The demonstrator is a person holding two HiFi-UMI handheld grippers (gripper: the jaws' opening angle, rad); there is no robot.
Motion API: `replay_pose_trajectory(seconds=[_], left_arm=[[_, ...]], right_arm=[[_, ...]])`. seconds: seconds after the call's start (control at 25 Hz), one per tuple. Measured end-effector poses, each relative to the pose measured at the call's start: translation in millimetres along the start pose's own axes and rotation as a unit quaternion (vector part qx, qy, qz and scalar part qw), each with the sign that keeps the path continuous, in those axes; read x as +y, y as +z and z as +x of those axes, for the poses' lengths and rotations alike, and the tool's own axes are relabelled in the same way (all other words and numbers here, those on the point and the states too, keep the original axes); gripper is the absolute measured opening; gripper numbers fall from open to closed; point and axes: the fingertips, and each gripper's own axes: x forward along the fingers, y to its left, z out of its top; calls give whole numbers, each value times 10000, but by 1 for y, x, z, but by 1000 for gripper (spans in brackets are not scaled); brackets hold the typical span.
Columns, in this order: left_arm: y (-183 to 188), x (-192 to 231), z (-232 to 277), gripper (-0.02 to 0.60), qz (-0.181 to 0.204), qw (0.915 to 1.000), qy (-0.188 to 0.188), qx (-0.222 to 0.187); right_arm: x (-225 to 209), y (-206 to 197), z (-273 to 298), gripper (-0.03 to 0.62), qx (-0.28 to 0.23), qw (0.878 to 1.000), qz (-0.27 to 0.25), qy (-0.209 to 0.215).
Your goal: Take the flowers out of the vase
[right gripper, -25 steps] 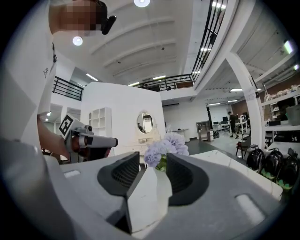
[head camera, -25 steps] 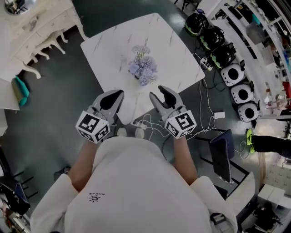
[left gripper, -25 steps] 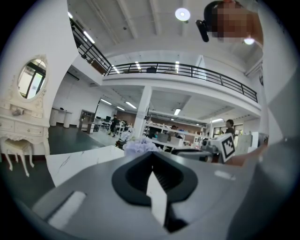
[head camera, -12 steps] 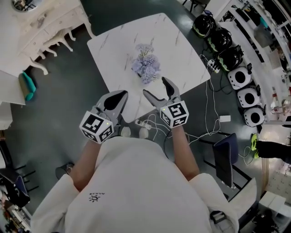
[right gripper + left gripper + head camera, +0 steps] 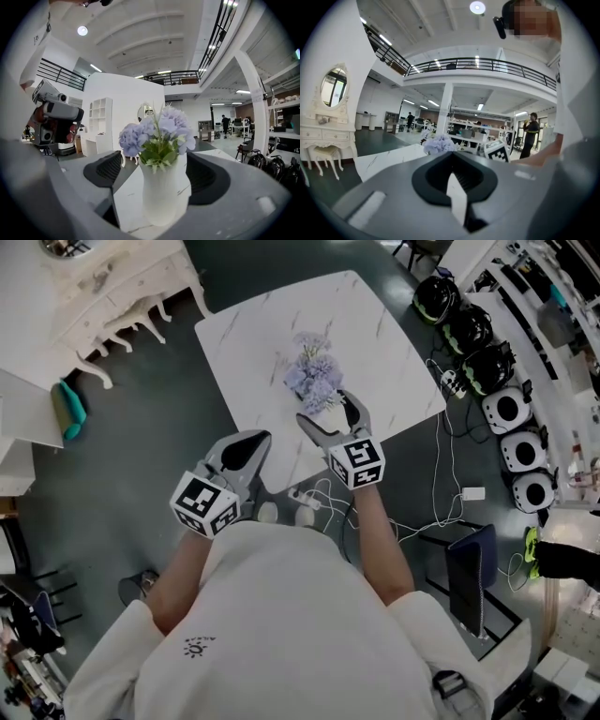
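A bunch of pale purple flowers (image 5: 314, 381) stands in a white vase (image 5: 161, 192) on the white marble table (image 5: 253, 343). In the right gripper view the flowers (image 5: 157, 133) rise just ahead. My right gripper (image 5: 333, 420) has just been opening its jaws. They stand wide on either side of the vase, and the pads do not press on it. My left gripper (image 5: 246, 454) hangs back at the table's near edge, left of the vase, with its jaws together and nothing in them. From the left gripper view the flowers (image 5: 439, 144) show small beyond the jaws.
A white dressing table (image 5: 122, 287) stands at the far left, with a teal object (image 5: 67, 409) near it. Helmets (image 5: 469, 329) line the floor to the right. Cables and a power strip (image 5: 309, 507) lie under the table's near edge. A dark chair (image 5: 469, 568) is at the right.
The right gripper has moved forward to the vase and opened its jaws, which now flank it. The left gripper has stayed where it was.
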Motion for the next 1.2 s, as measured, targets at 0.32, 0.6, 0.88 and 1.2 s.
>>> replay_pose_trajectory(seconds=[0.32, 0.6, 0.88, 1.2], left_arm=[[-2, 9, -5, -12, -2, 9999, 106, 53], [-5, 14, -6, -12, 25, 9998, 126, 152], [-7, 17, -9, -12, 29, 9998, 147, 156], [-7, 17, -6, -12, 26, 9998, 114, 170]], right_arm=[[-2, 9, 13, 447, -78, 9998, -74, 139], [-3, 14, 20, 445, -192, 9993, 116, 290], [-2, 14, 20, 388, -233, 9990, 89, 370], [-7, 18, 13, 255, -295, 9990, 39, 330]])
